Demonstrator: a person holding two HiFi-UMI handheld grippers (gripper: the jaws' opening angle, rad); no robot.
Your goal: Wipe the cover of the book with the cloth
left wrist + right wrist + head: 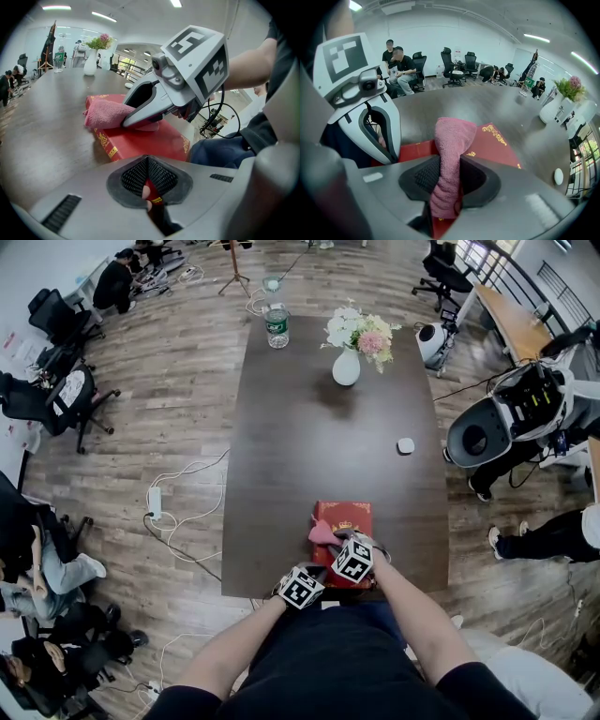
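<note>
Cloth (pixel 454 136) clamped in right tool (pixel 450 180), book (pixel 140 143) edge pinched in left tool (pixel 149 185)

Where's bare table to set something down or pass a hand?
Bare stretch: mid-table, between the vase and the book, left of the small white object. Also a strip from the book's left side to the table edge. Crowded: near edge, where left gripper and right gripper hold book and cloth.

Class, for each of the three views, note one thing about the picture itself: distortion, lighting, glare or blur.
Head view: wide-angle bend bows the table edges; a soft shadow lies by the vase. Left gripper view: black corners ring the frame, the ceiling strips glare white, yet the book is sharp. Right gripper view: same dark ring; the cloth is crisp, the background curved.
</note>
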